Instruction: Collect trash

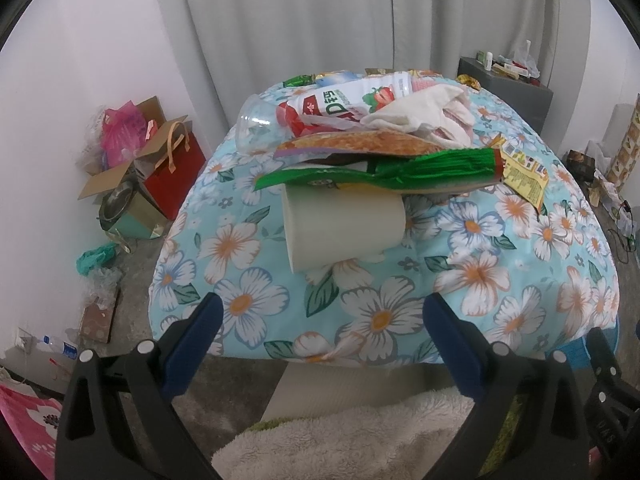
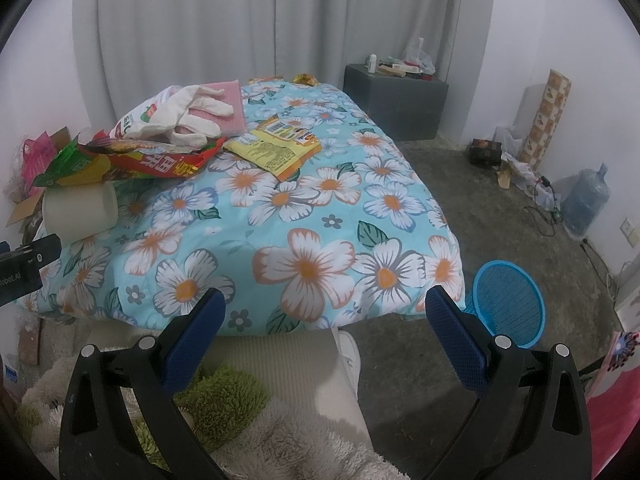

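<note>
A heap of trash lies on the flowered quilt (image 1: 380,312): a cream paper cup (image 1: 344,228) on its side, a green wrapper (image 1: 380,172) on top of it, a strawberry pouch (image 1: 344,104), a clear plastic cup (image 1: 254,126) and white gloves (image 1: 424,116). A yellow packet (image 2: 276,148) lies flat to the right of the heap. My left gripper (image 1: 320,320) hangs open in front of the paper cup, short of it. My right gripper (image 2: 324,312) is open over the quilt's near edge, holding nothing. A blue mesh basket (image 2: 508,304) stands on the floor at the bed's right corner.
Boxes and a red gift bag (image 1: 176,168) crowd the floor left of the bed. A dark cabinet (image 2: 396,96) with small items stands at the far right. A water jug (image 2: 586,204), cables and a patterned roll (image 2: 548,116) line the right wall. A fluffy sleeve (image 2: 280,440) fills the foreground.
</note>
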A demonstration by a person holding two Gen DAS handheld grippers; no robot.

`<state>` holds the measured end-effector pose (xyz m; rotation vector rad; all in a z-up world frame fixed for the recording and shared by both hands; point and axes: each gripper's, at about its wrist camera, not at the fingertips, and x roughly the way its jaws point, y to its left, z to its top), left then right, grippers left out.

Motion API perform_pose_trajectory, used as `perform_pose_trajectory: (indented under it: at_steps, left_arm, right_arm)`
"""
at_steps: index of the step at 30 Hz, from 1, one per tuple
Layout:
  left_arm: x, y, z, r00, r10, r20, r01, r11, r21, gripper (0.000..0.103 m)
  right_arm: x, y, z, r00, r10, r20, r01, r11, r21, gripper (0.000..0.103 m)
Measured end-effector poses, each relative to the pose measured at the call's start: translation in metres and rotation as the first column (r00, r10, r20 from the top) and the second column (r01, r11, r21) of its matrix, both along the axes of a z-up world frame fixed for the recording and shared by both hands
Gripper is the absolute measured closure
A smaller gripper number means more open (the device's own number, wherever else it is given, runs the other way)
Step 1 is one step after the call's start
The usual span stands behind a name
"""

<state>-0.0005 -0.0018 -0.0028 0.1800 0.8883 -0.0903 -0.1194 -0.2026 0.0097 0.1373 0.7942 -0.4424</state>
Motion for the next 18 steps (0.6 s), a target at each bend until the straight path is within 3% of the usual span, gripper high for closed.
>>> perform_pose_trajectory:
  at_steps: [18]
  left_arm:
    - [0.0005,-0.0003,0.0012,1.000,0.000,-0.004,0.000,1.000,0.002,0.005]
  right_arm:
    - [0.0000,0.0000,-0.0001,1.000,-0.001,0.002,0.001,1.000,0.002,0.007]
